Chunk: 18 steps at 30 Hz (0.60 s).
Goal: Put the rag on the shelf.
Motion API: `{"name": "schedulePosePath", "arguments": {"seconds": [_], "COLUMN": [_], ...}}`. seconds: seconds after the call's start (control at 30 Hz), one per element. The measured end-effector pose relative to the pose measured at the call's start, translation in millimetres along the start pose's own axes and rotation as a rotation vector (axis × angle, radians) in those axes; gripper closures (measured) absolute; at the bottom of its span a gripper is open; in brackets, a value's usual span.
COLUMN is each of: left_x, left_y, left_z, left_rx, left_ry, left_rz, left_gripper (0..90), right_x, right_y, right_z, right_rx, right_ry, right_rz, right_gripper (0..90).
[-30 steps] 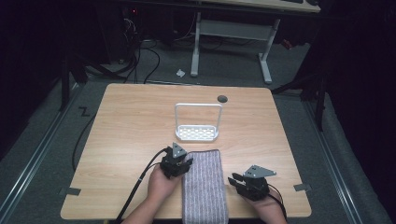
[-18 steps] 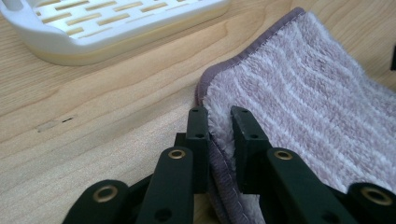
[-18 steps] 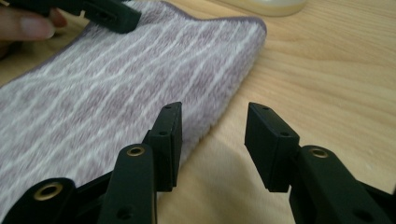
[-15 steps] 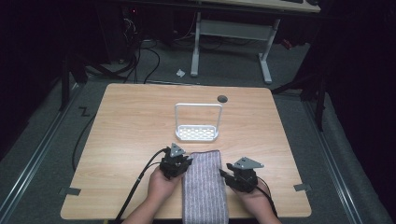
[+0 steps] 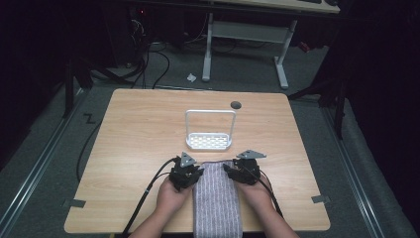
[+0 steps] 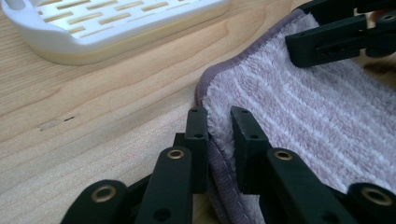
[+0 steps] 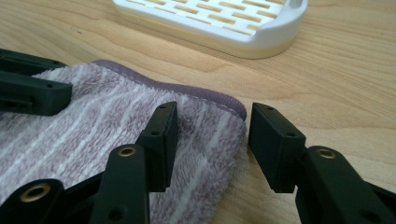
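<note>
**Both hand-held grippers at the towel's far corners**

The striped lilac towel (image 5: 217,201) lies lengthwise at lower centre of the high view, on the wooden surface (image 5: 138,129); its near end is cut off by the bottom frame edge. The left hand-held gripper (image 5: 190,173) sits at the towel's far left corner. In the left gripper view its jaws are clamped on the towel's purple hem, pile squeezed between the pads; the hem below the pads is hidden by the jaw arms. The right hand-held gripper (image 5: 236,172) sits at the far right corner. Its jaws have just been opening and now stand apart, straddling the corner: one pad rests over the pile, the other is off the edge above bare wood. Whether the inner pad touches the towel is hard to tell. The white slotted rack (image 5: 209,140) stands just beyond the towel, upper centre; in the gripper views its handle is cut off. Both hands (image 5: 171,198) are partly hidden under the grippers.
</note>
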State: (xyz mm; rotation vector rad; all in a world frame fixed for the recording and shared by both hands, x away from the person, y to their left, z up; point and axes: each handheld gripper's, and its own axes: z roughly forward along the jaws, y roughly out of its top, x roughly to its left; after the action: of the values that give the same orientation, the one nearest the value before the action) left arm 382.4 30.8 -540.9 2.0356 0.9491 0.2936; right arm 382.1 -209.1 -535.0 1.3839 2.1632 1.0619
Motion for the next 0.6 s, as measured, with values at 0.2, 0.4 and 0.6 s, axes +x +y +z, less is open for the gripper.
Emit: {"name": "schedulePosePath", "arguments": {"seconds": [0.2,0.4,0.6], "left_x": [0.6,-1.9,-10.8], "left_y": [0.0,-1.7,-2.2], "left_z": [-0.1,-5.8,-17.7], "left_rx": [-0.001,-0.04,-0.123], "left_ry": [-0.003,-0.006,0.002], "left_rz": [-0.008,-0.01,-0.006], "left_gripper": [78.2,79.6,79.3], "right_x": [3.6,11.6,21.8], "right_y": [-3.9,-7.4,-11.9], "right_z": [-1.1,-11.0,-32.7], "right_rx": [0.009,-0.058,-0.168], "right_ry": [0.019,0.01,-0.001], "right_rz": [-0.006,-0.063,-0.076], "right_gripper": [78.6,84.4,84.2]}}
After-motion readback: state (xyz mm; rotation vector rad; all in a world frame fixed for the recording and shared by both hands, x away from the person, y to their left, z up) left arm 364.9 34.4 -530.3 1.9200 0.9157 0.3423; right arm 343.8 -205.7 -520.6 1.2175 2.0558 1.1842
